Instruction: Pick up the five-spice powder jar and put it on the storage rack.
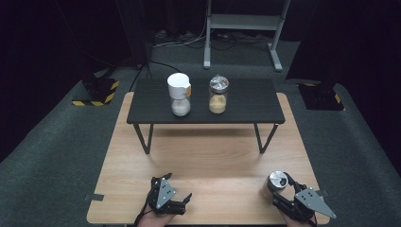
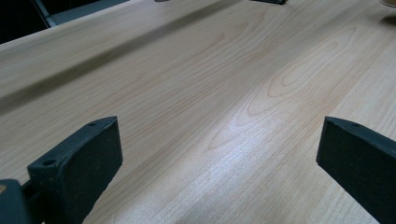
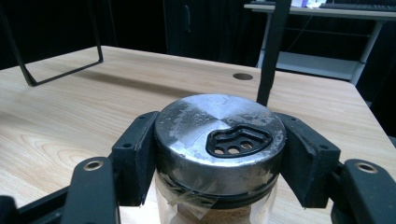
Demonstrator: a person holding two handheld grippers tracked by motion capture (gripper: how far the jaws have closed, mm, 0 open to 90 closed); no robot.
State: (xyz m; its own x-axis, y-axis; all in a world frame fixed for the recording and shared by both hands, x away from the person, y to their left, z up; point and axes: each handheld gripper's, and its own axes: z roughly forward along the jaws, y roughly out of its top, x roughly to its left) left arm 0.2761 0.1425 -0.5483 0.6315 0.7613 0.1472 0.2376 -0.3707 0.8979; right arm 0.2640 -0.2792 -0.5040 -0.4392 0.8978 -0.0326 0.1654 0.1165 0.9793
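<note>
Two pads of the right hand-held gripper (image 3: 219, 154) clamp only the shaker jar (image 3: 219, 140) lid at lower right, left hand-held gripper (image 2: 219, 154) spread apart, so a loose lid could drop the jar

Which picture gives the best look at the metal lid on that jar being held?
The right gripper view: the lid sits close up between the fingers, its shaker holes plain to see. The high view shows the same lid only small, near the table's right corner.
</note>
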